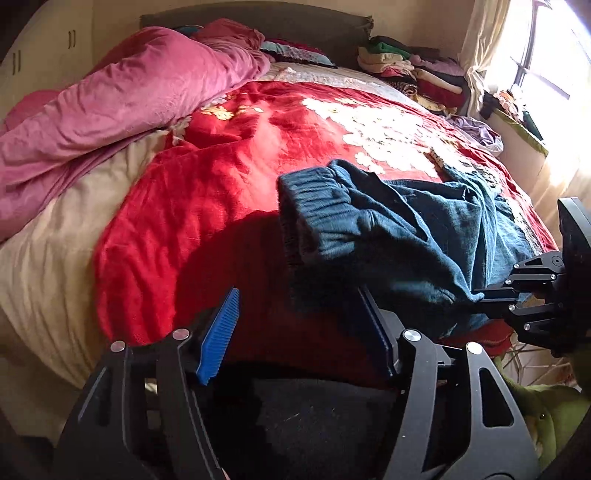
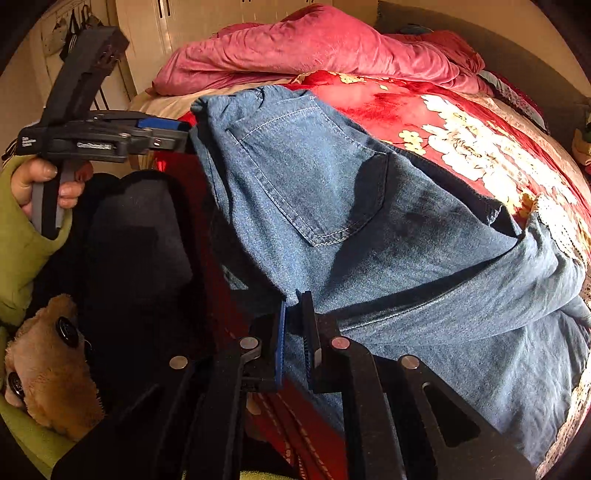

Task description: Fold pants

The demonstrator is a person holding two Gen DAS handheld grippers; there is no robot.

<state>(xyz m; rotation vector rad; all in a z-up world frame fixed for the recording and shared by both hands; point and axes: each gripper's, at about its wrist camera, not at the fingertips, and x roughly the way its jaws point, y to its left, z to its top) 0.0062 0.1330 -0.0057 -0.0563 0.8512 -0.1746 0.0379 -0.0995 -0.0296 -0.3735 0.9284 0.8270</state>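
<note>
Blue denim pants (image 1: pixel 399 229) lie bunched on the red flowered bedspread (image 1: pixel 236 177), elastic waistband toward the left. In the right wrist view the pants (image 2: pixel 369 229) show a back pocket facing up. My left gripper (image 1: pixel 299 325) is open, its blue pads spread wide just beside the waistband edge; it also shows in the right wrist view (image 2: pixel 181 133), touching the waistband corner. My right gripper (image 2: pixel 295 332) is shut on a fold of the pants' near edge; it also shows in the left wrist view (image 1: pixel 480 295), pinching the denim.
A pink quilt (image 1: pixel 122 110) is heaped at the bed's far left. Folded clothes (image 1: pixel 410 70) are stacked by the headboard, near a curtained window (image 1: pixel 535 55). A plush toy (image 2: pixel 48 365) sits by the person's green sleeve. Wardrobe doors (image 2: pixel 177 29) stand behind the bed.
</note>
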